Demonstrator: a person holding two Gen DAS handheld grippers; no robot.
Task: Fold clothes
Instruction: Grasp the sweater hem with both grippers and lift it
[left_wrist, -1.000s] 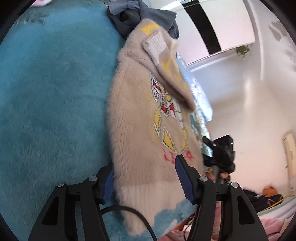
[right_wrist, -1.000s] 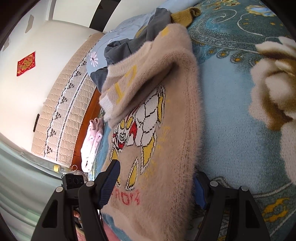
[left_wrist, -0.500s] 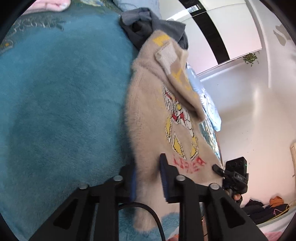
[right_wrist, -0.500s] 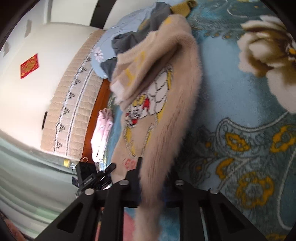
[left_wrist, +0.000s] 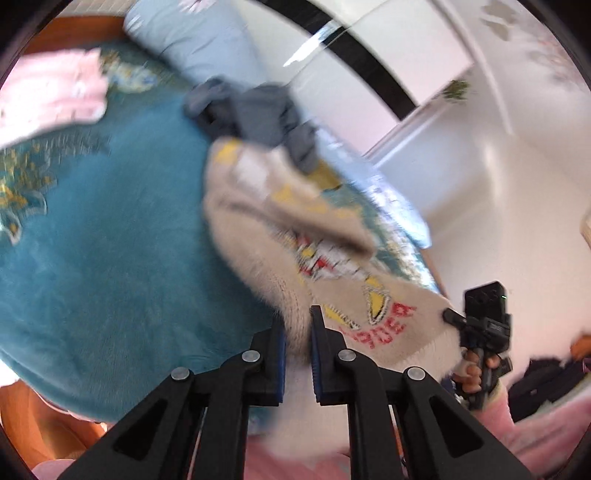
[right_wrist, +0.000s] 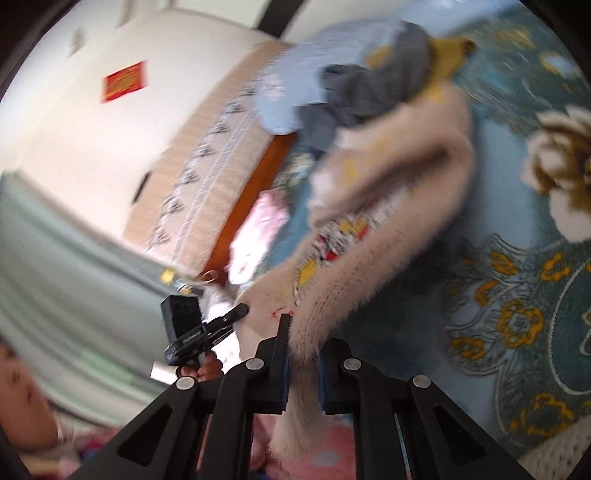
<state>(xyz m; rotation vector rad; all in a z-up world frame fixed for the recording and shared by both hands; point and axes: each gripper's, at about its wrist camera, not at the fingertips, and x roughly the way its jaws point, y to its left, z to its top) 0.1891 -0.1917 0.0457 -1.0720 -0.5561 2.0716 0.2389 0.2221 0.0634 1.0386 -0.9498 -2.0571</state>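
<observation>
A fuzzy beige sweater (left_wrist: 280, 229) with a yellow, red and white knitted picture and red letters lies on the teal bed blanket (left_wrist: 96, 258). Its near hem is lifted off the bed. My left gripper (left_wrist: 297, 325) is shut on one bottom corner of the sweater. My right gripper (right_wrist: 303, 332) is shut on the other bottom corner of the beige sweater (right_wrist: 388, 229). In the left wrist view the right gripper (left_wrist: 452, 317) shows at the right, pinching the hem. In the right wrist view the left gripper (right_wrist: 236, 312) shows at the left. The frames are blurred by motion.
Grey clothes (left_wrist: 258, 114) and a light blue pillow (left_wrist: 199, 44) lie beyond the sweater's collar. A pink garment (left_wrist: 51, 96) lies at the bed's far left. A padded headboard (right_wrist: 221, 133) and wooden bed rail (right_wrist: 258, 192) stand behind. Dark clothes (left_wrist: 546, 373) lie on the floor.
Both grippers went from open around the sweater's hem to shut on it. They have since risen, lifting the bottom of the sweater off the blanket.
</observation>
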